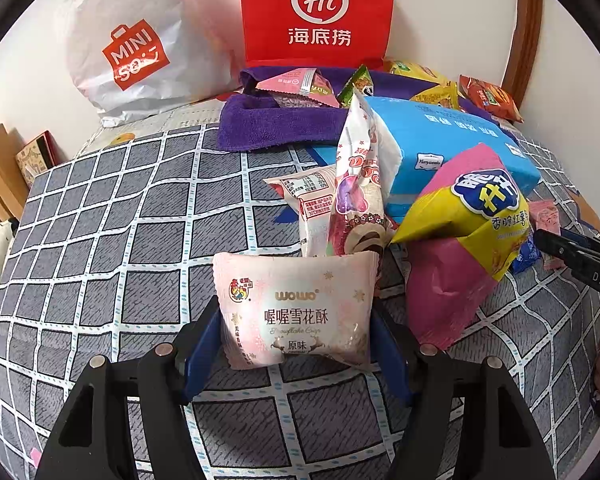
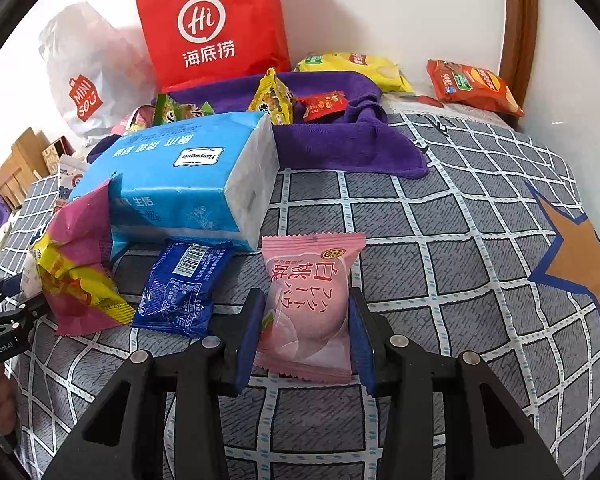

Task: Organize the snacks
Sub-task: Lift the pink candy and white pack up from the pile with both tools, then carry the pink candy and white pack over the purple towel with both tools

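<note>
Between my left gripper's (image 1: 296,334) blue pads sits the white packet (image 1: 298,310), clamped at both edges. My right gripper (image 2: 306,330) clamps the pink packet (image 2: 308,304) likewise, jaws partly closed. Tissue pack (image 2: 188,176) lies at 11 o'clock of the pink packet, blue packet (image 2: 180,292) at 9 o'clock.

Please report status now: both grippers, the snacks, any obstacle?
Left gripper shut on snowflake crisp packet. Right gripper shut on peach packet. No obstacle.
</note>
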